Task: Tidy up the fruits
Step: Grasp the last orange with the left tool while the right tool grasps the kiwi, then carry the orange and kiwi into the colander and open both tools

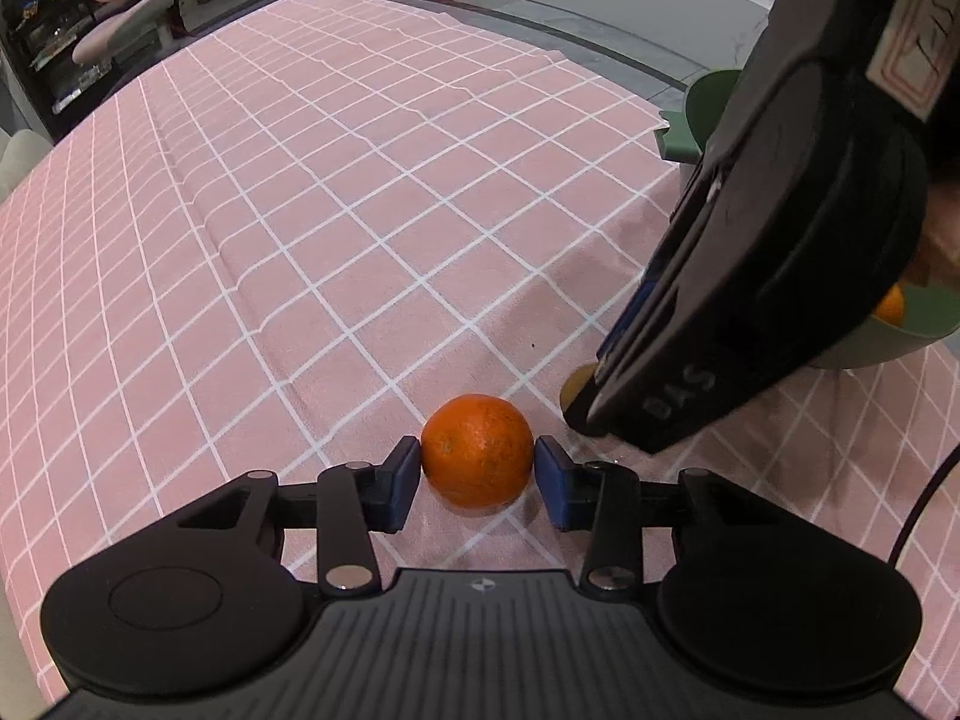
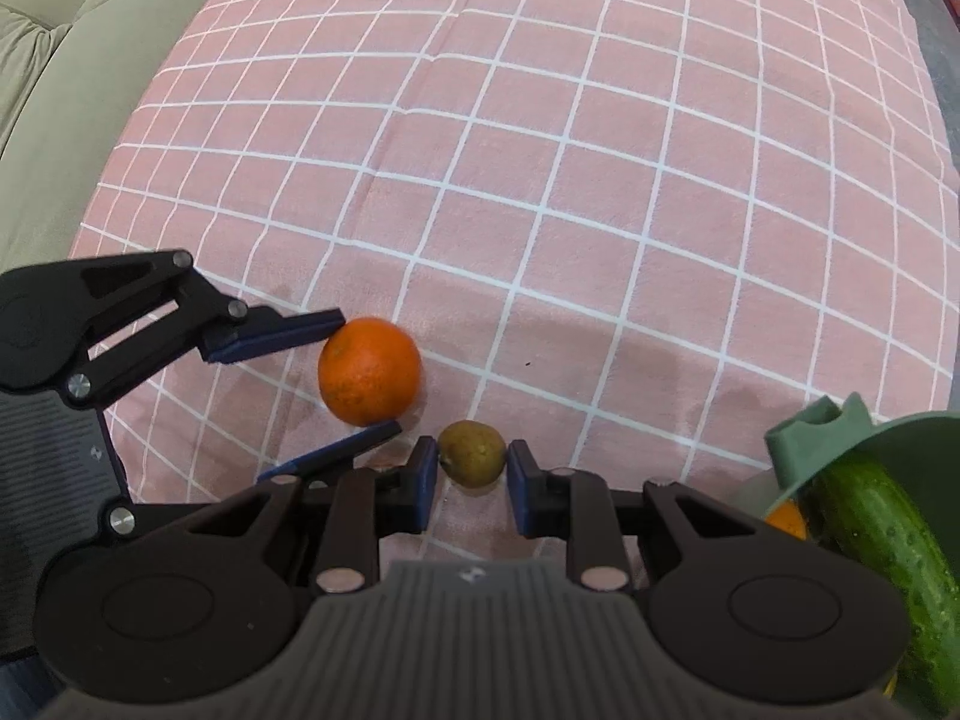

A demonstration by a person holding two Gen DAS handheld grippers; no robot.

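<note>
An orange (image 1: 477,450) lies on the pink checked cloth between the blue pads of my left gripper (image 1: 477,463); the left pad touches it, the right pad is a hair away. It also shows in the right wrist view (image 2: 369,378), between the left gripper's fingers (image 2: 282,330). A small brown-green kiwi (image 2: 472,452) lies between the pads of my right gripper (image 2: 472,468), both close to its sides. In the left wrist view the kiwi (image 1: 577,385) is mostly hidden behind the right gripper's body (image 1: 780,228).
A green bowl (image 2: 888,450) at the right holds a cucumber (image 2: 888,546) and an orange fruit (image 2: 787,519). The bowl (image 1: 900,336) also shows behind the right gripper. A beige sofa (image 2: 72,48) lies beyond the table's left edge.
</note>
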